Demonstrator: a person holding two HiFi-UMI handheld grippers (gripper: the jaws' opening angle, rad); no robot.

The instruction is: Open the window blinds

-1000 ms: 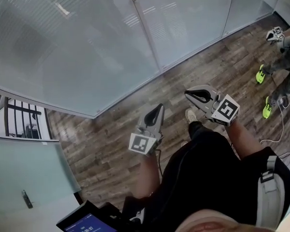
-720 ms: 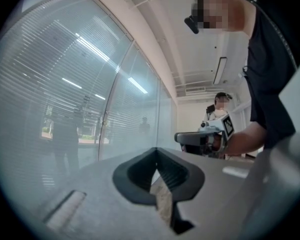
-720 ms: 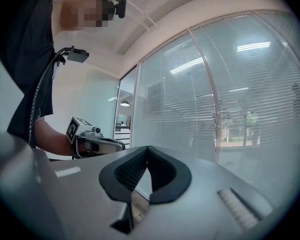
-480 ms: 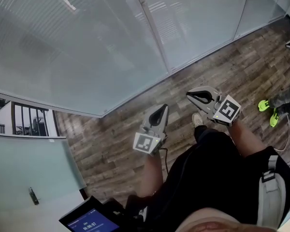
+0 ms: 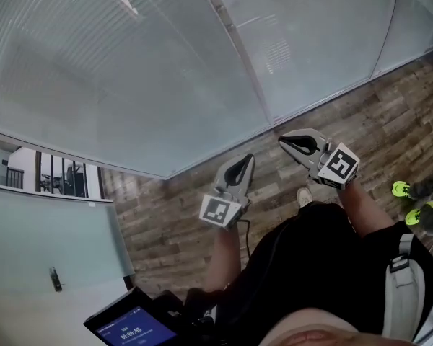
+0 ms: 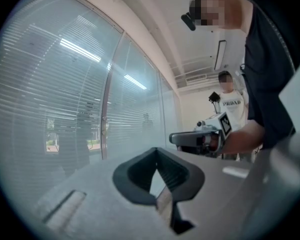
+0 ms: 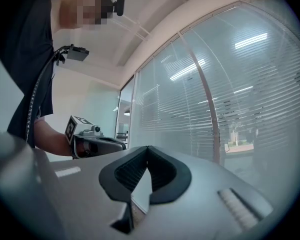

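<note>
Head view: I'm walking along the blinds (image 5: 130,71), slats not yet opened; left gripper (image 5: 244,161) and right gripper (image 5: 284,142) jaws clenched, empty, only approaching.

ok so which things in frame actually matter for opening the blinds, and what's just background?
Job in hand:
- window blinds
- left gripper, shut, empty
- right gripper, shut, empty

Just around:
- lit screen at the bottom edge
- door handle
- a bystander's neon shoes
- wood floor
</note>
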